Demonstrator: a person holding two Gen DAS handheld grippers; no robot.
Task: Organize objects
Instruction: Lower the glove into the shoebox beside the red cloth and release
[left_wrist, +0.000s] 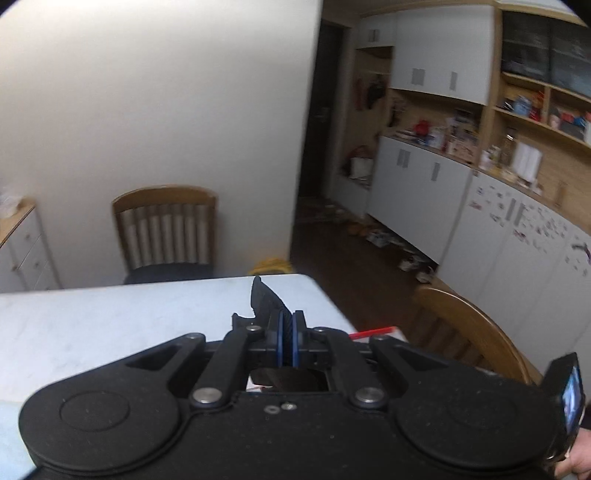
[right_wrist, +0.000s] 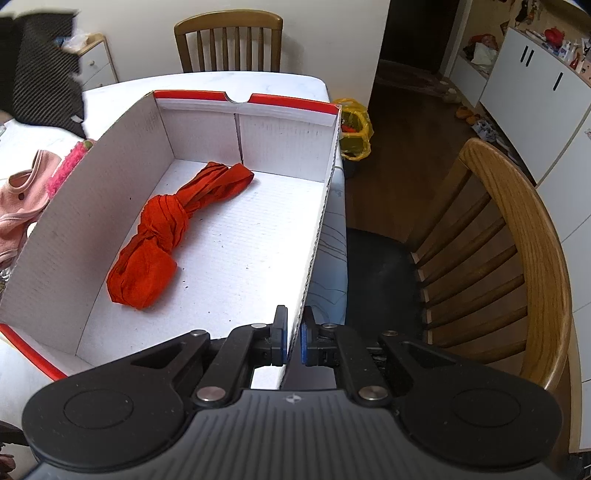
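While pink garments (right_wrist: 22, 195) flank it, box (right_wrist: 207, 110) abuts chair (right_wrist: 517, 236).

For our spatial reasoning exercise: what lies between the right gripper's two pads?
In the right wrist view, the right gripper is clamped on the side wall of the cardboard box; only that wall lies between them.

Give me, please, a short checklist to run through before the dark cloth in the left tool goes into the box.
1. Left tool shut on the dark cloth: ok.
2. Right tool clamped on the box's side wall, steadying it: ok.
3. Box open at the top: ok.
4. Room on the box floor beside the red cloth: ok.
5. Dark cloth hanging free of the table: cannot tell, its lower part is hidden behind the tool.
6. Pink garment outside the box, clear of its opening: ok.
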